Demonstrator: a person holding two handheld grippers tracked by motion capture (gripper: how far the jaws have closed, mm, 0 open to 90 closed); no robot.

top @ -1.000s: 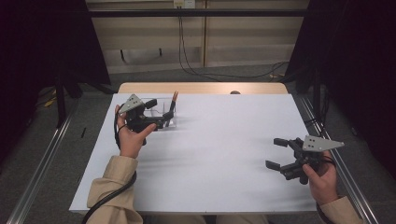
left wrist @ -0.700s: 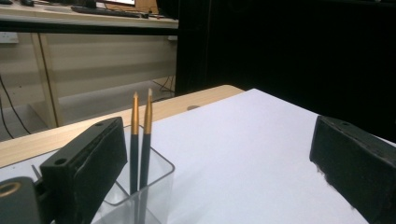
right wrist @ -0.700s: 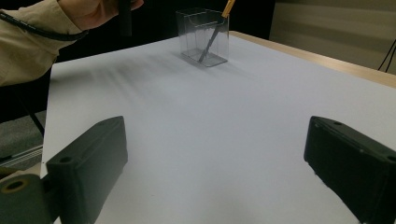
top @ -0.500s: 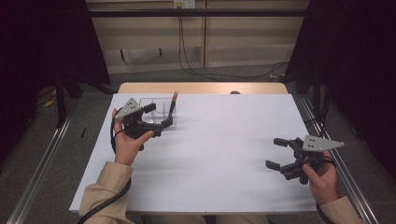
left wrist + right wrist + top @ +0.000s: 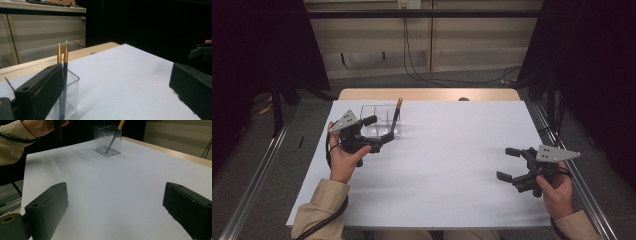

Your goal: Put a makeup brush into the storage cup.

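A clear plastic holder (image 5: 379, 121) stands at the far left of the white table top (image 5: 447, 150). Two dark pencils with gold ends (image 5: 65, 53) lean in it, orange-tipped from above (image 5: 399, 103). My left gripper (image 5: 381, 129) hovers just in front of the holder, open, with nothing between its jaws. In the left gripper view the holder (image 5: 71, 96) sits beside the left jaw, outside the gap of the left gripper (image 5: 117, 77). My right gripper (image 5: 507, 163) rests open near the right edge, far from the holder (image 5: 108, 140). Its jaws stand wide around bare table in the right gripper view (image 5: 115, 202).
A wooden strip (image 5: 427, 94) runs along the far edge beyond the white sheet. Metal rails (image 5: 572, 170) flank both sides of the table. Cables (image 5: 412, 60) lie on the floor behind. The person's left hand (image 5: 42, 126) appears in the right gripper view.
My left gripper has drawn back a little from the holder toward the near side. The right gripper has stayed where it was.
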